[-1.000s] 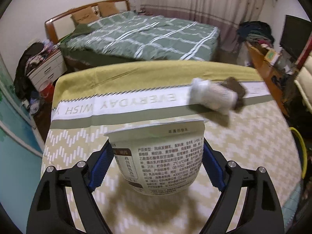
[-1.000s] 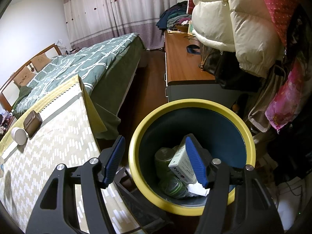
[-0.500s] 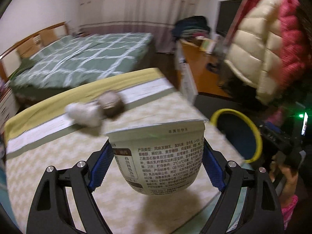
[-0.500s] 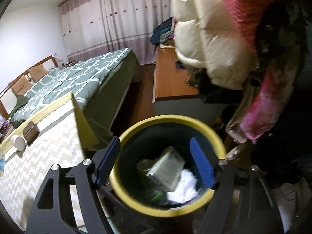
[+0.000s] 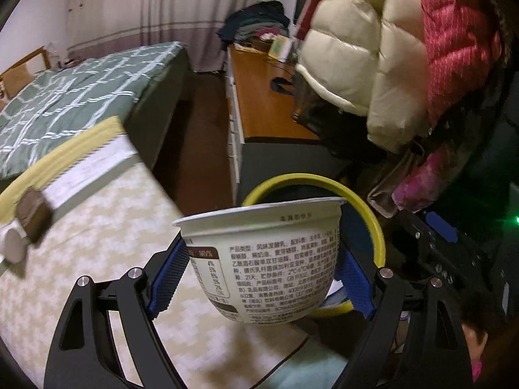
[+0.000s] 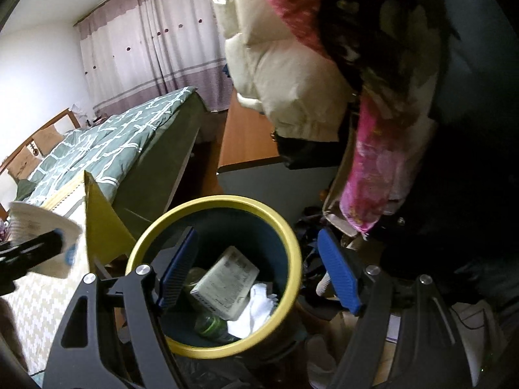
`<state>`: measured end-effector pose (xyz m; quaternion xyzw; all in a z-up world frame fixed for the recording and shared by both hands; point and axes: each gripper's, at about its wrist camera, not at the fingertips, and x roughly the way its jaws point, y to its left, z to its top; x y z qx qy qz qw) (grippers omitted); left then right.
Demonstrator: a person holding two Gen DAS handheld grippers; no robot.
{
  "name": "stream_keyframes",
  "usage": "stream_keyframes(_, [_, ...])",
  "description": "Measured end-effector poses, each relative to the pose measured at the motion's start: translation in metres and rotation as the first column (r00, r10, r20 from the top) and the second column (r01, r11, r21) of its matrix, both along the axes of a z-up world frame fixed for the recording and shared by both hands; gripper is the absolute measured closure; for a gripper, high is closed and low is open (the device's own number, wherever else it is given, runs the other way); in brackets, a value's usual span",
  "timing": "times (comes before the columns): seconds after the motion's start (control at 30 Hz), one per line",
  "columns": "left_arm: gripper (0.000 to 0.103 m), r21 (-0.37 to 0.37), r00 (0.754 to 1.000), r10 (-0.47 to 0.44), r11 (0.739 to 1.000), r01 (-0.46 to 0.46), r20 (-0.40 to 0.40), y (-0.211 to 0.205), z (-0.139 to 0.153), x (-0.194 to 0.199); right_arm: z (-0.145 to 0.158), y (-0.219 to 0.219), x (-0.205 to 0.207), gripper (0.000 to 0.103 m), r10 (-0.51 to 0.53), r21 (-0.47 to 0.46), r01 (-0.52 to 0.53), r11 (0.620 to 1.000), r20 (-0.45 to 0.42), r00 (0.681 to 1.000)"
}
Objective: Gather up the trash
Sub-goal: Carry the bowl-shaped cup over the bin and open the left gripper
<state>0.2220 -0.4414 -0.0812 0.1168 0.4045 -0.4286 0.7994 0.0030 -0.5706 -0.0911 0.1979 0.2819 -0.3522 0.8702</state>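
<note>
A white yogurt cup (image 5: 262, 259) with printed text sits between the blue pads of my left gripper (image 5: 259, 274), which is shut on it. Behind the cup stands the yellow-rimmed trash bin (image 5: 373, 223). In the right wrist view my right gripper (image 6: 259, 272) hangs open and empty above that trash bin (image 6: 207, 347), which holds a carton (image 6: 227, 282), white tissue (image 6: 256, 308) and a green bottle (image 6: 211, 324). The yogurt cup (image 6: 35, 223) and a finger of the left gripper show blurred at the left edge.
A table with a yellow-and-white patterned cloth (image 5: 90, 259) carries a brown box (image 5: 32, 214) and a white cup (image 5: 13, 246). A bed with a green quilt (image 5: 74, 97), a wooden desk (image 5: 259, 97) and hanging puffer jackets (image 5: 389, 48) surround the bin.
My left gripper has swung right with the yogurt cup, from over the table toward the bin. My right gripper has let the carton fall into the bin, opened wider and drawn back.
</note>
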Motion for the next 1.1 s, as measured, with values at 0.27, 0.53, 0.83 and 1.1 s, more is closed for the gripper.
stream_keyframes(0.27, [0.013, 0.019, 0.999, -0.023, 1.000, 0.023, -0.041, -0.058, -0.023, -0.003, 0.000, -0.018, -0.018, 0.027, -0.041, 0.010, 0.040, 0.999, 0.018, 0.999])
stream_keyframes(0.53, [0.007, -0.027, 1.000, 0.010, 1.000, -0.010, 0.000, -0.031, -0.010, 0.000, -0.002, -0.015, -0.011, 0.027, -0.022, 0.016, 0.022, 1.000, 0.011, 1.000])
stream_keyframes(0.83, [0.005, -0.126, 0.981, 0.177, 0.978, -0.167, 0.074, 0.094, 0.014, 0.016, 0.000, 0.012, 0.013, 0.027, 0.050, 0.002, -0.050, 0.999, -0.011, 0.999])
stream_keyframes(1.1, [0.005, -0.175, 0.887, 0.425, 0.901, -0.397, 0.180, 0.227, 0.021, 0.039, 0.005, 0.047, 0.041, 0.027, 0.122, -0.030, -0.124, 0.992, -0.044, 0.992])
